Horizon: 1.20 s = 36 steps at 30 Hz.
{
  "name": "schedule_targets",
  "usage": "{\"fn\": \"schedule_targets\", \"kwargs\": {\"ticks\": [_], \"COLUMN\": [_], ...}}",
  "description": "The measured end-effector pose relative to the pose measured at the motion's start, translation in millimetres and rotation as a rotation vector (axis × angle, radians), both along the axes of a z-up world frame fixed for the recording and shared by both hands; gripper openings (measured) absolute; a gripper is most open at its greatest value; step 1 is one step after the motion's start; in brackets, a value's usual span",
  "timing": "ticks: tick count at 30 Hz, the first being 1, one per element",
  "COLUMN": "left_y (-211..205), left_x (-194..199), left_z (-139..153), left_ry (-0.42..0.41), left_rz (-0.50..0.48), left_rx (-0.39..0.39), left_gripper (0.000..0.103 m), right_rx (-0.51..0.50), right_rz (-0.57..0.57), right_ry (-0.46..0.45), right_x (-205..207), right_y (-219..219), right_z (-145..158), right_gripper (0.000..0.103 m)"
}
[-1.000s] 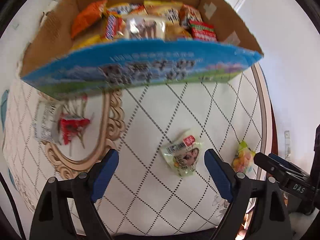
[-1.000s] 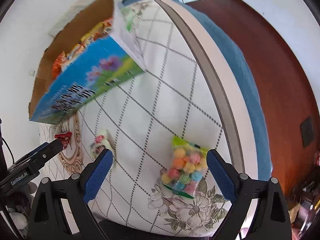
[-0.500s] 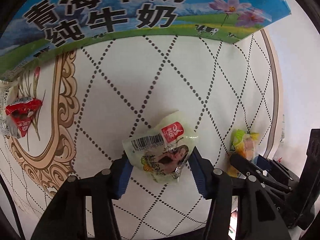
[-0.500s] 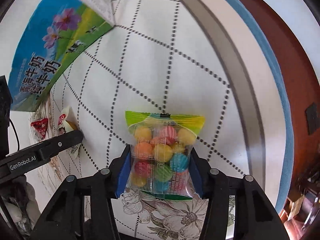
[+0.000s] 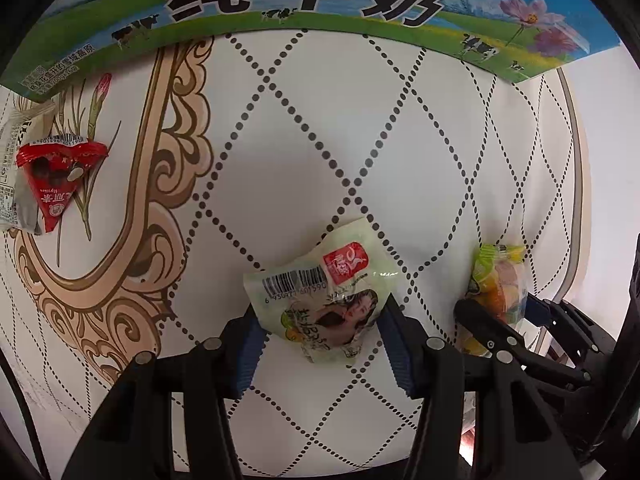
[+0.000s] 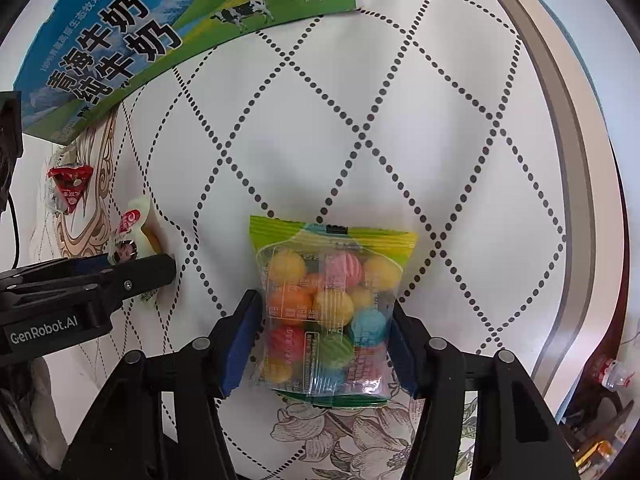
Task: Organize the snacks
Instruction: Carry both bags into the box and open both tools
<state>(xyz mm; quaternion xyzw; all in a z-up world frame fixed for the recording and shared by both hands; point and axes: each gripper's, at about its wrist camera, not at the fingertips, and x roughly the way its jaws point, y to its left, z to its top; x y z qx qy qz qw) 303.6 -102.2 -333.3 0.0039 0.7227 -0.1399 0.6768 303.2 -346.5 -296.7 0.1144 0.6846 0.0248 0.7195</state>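
Note:
A pale green snack packet (image 5: 320,292) with a red label lies on the patterned tablecloth (image 5: 300,152). My left gripper (image 5: 320,320) points down at it and is shut on it, a blue pad pressing each side. A clear bag of coloured candy balls (image 6: 332,280) with a green top sits between the fingers of my right gripper (image 6: 324,312). Its pads touch both edges of the bag while the jaws are opening slightly. In the left wrist view the candy bag (image 5: 498,276) shows at the right.
A blue and green milk carton box (image 5: 320,0) stands just beyond both packets. A red triangular snack (image 5: 56,172) lies at the far left on a white packet (image 5: 10,200). The table's rounded edge (image 6: 560,160) runs down the right.
Both grippers came down onto the table and their jaws went from wide apart to closed, the left around the pale green packet and the right around the candy bag.

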Motion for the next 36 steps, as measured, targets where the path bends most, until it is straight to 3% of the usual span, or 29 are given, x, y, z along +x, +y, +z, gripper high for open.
{"fn": "schedule_targets", "kwargs": {"ticks": [8,14,19,24,27,30,36], "left_y": [-4.2,-0.2,8.1,27.8,38.5,57.4,77.7], "left_x": [0.2,4.4,24.9,72.2,110.0,146.9,209.7], "left_z": [23.9,75.4,137.6,192.4,206.2,200.9,166.6], "left_ry": [-0.028,-0.085,-0.179,-0.264,-0.317,-0.334,-0.309], "left_rz": [-0.012,-0.001,0.030,0.064,0.069,0.072,0.068], "left_rx": [-0.014,-0.090,-0.164,-0.211,-0.153,-0.062,0.103], "left_gripper": [0.050,0.050,0.050,0.050,0.050,0.050,0.050], "right_rx": [0.087,0.154,0.218,0.245,0.210,0.169,0.080], "right_rz": [-0.064,-0.070,-0.073,-0.033,0.000,0.020,0.063], "right_ry": [-0.033,-0.101,-0.211,-0.345,-0.404,-0.423,-0.351], "right_x": [-6.6,-3.2,15.7,58.2,94.0,130.3,188.2], "right_y": [-25.6,-28.7,-29.4,-21.8,-19.8,-16.4,-1.3], "right_z": [23.3,61.4,121.5,187.6,213.3,218.2,187.7], "right_gripper": [0.052,0.052,0.052,0.052,0.052,0.052,0.052]}}
